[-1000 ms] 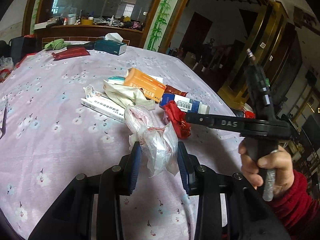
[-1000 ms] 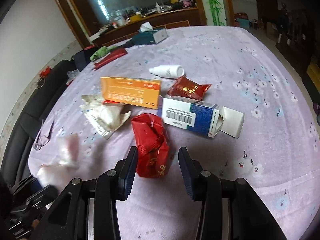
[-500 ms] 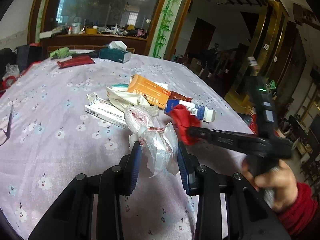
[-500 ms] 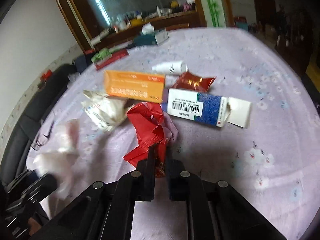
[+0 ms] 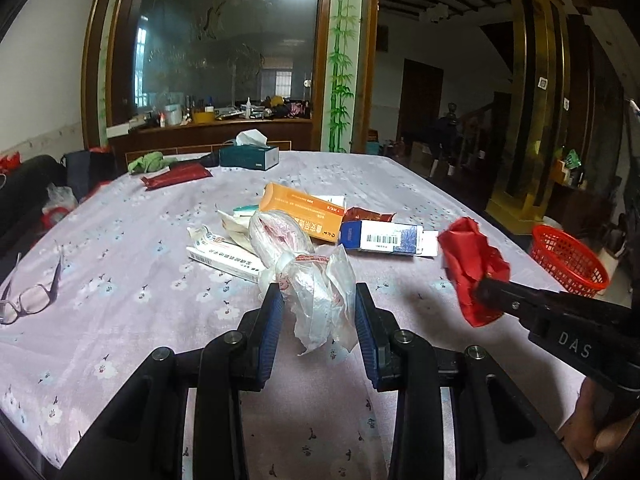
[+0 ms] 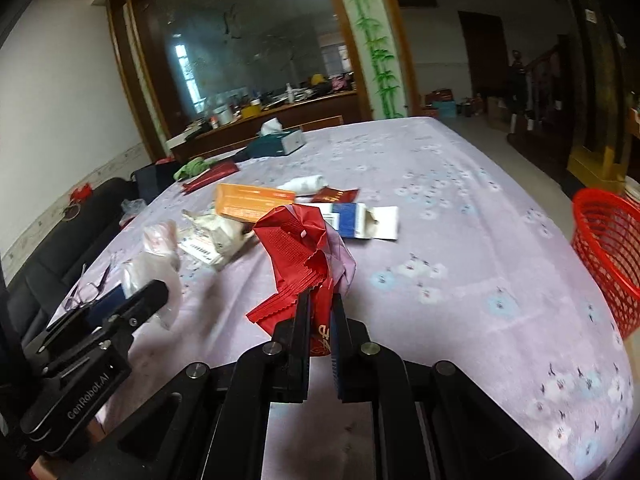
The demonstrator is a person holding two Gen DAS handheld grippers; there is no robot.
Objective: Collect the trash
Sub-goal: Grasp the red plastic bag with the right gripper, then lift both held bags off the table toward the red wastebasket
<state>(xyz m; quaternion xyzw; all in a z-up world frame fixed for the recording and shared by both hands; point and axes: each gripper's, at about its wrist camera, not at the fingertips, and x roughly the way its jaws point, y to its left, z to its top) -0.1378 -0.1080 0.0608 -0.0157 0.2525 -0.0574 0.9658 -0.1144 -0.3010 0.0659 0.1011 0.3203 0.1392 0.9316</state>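
My right gripper (image 6: 320,312) is clenched on the red wrapper (image 6: 298,248), lifted clear of the table (image 6: 460,280). The red basket (image 6: 608,256) sits off the table's right edge, to my right and a little ahead, so this hand is the nearer one and the carry goes rightward over that edge. My left gripper (image 5: 318,312) has its jaws spread around a clear plastic bag (image 5: 316,284) near the front edge, not yet closed. The boxes (image 5: 304,216) wait mid-table.
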